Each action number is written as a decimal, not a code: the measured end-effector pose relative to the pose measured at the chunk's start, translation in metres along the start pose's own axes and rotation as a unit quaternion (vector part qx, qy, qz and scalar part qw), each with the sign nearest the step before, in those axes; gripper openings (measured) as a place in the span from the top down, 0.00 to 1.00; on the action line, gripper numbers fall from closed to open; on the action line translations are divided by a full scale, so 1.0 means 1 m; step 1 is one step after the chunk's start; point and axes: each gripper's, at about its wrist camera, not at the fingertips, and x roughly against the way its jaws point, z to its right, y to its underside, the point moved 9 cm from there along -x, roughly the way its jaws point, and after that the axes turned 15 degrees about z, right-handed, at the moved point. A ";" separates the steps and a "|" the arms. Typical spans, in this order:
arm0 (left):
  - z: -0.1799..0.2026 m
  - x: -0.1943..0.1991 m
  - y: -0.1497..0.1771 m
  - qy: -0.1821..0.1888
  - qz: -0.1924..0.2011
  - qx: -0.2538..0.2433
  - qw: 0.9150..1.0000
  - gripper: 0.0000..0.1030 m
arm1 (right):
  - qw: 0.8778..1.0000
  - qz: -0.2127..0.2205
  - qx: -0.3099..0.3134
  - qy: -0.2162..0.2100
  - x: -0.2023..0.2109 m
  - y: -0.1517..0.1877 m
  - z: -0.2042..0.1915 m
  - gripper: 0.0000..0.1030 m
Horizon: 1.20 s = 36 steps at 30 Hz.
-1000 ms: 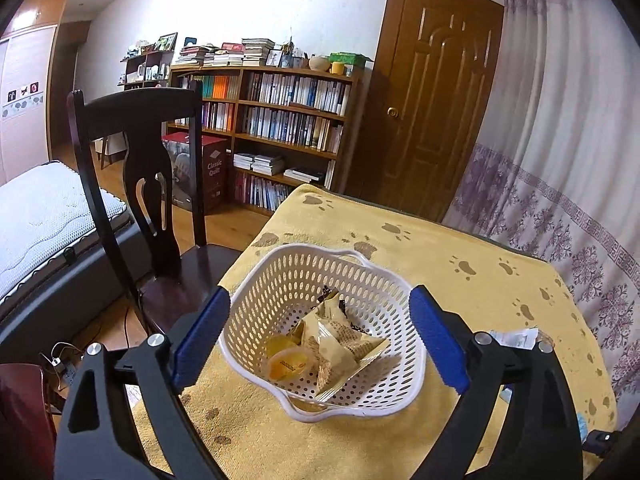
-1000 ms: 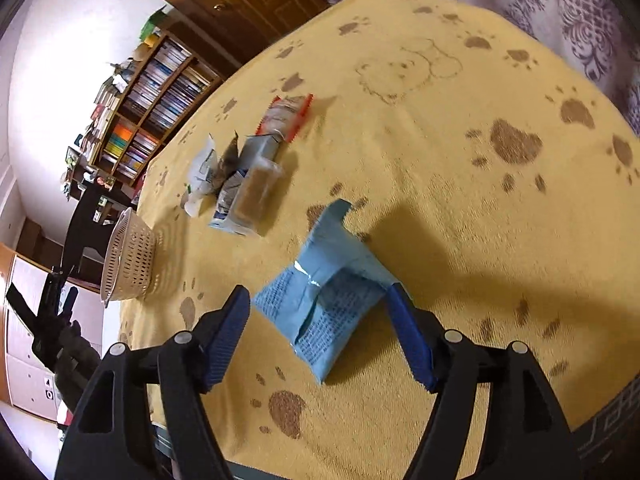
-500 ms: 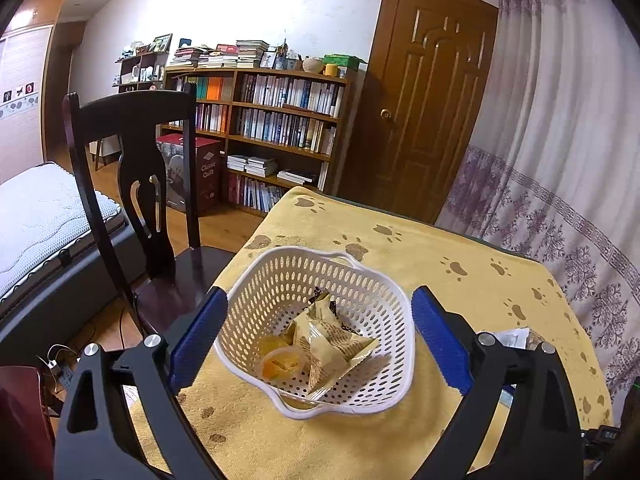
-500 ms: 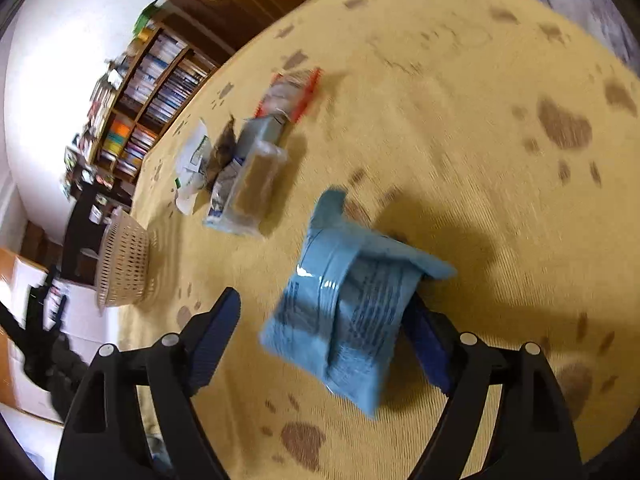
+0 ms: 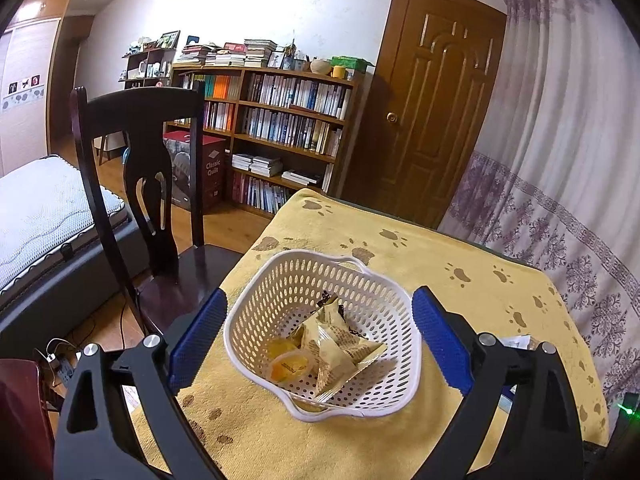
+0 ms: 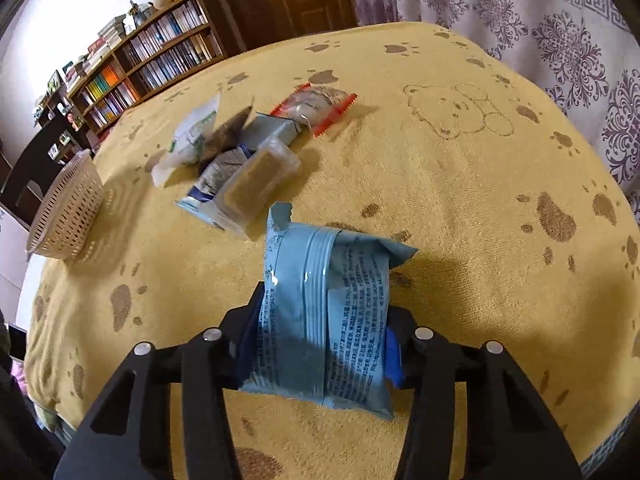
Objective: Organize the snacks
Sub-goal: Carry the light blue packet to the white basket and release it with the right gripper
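The right gripper (image 6: pixel 320 344) clamps a blue packet (image 6: pixel 324 312), raised off the yellow cloth (image 6: pixel 460 208) (other snacks (image 6: pixel 244 152) lie beyond). The left gripper (image 5: pixel 318 334) hovers, fingers spread wide either side of the basket (image 5: pixel 404 364), gripping nothing.

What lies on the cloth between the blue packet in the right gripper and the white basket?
In the right wrist view, only bare yellow cloth lies between the blue packet and white basket.

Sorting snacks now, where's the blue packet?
In the right wrist view, the blue packet is clamped in the right gripper, lifted above the yellow cloth, nearer than the snack pile.
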 end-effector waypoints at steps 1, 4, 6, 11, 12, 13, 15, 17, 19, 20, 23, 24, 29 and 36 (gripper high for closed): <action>0.000 0.000 0.000 0.001 0.001 0.000 1.000 0.08 | 1.000 0.003 -0.001 -0.004 0.005 0.000 -0.003 0.53; -0.001 0.002 -0.001 0.000 0.003 0.002 1.000 0.08 | 1.000 0.019 0.000 -0.021 0.017 -0.010 -0.012 0.53; -0.003 0.003 -0.002 -0.002 0.004 0.005 1.000 0.08 | 0.999 0.026 -0.004 -0.039 0.022 -0.019 -0.022 0.53; -0.010 0.008 -0.009 -0.004 0.012 0.014 1.000 0.08 | 0.994 0.044 0.005 -0.099 0.032 -0.051 -0.075 0.53; -0.011 0.008 -0.011 -0.004 0.014 0.016 1.000 0.08 | 0.993 0.047 0.013 -0.112 0.033 -0.057 -0.092 0.53; -0.013 0.009 -0.012 -0.005 0.016 0.019 1.000 0.08 | 0.991 0.049 0.020 -0.121 0.034 -0.062 -0.104 0.53; -0.018 0.012 -0.016 -0.006 0.021 0.025 0.999 0.08 | 0.988 0.057 0.041 -0.141 0.035 -0.070 -0.133 0.53; -0.023 0.014 -0.020 -0.007 0.025 0.032 0.999 0.08 | 0.983 0.064 0.066 -0.160 0.035 -0.078 -0.169 0.53; -0.028 0.015 -0.023 -0.010 0.027 0.037 0.999 0.08 | 0.978 0.064 0.081 -0.179 0.033 -0.081 -0.199 0.53; -0.031 0.016 -0.024 -0.015 0.029 0.037 0.999 0.08 | 0.976 0.063 0.088 -0.188 0.032 -0.082 -0.213 0.53; -0.035 0.016 -0.026 -0.013 0.028 0.041 0.999 0.08 | 0.970 0.056 0.101 -0.214 0.026 -0.083 -0.253 0.53; -0.038 0.016 -0.027 -0.012 0.028 0.045 0.999 0.08 | 0.968 0.052 0.103 -0.222 0.024 -0.084 -0.264 0.53; -0.058 0.022 -0.036 -0.018 0.037 0.072 0.997 0.07 | 0.963 0.022 0.110 -0.245 0.003 -0.084 -0.317 0.53; -0.076 0.028 -0.047 -0.025 0.052 0.100 0.993 0.06 | 0.957 -0.011 0.133 -0.257 -0.021 -0.072 -0.377 0.52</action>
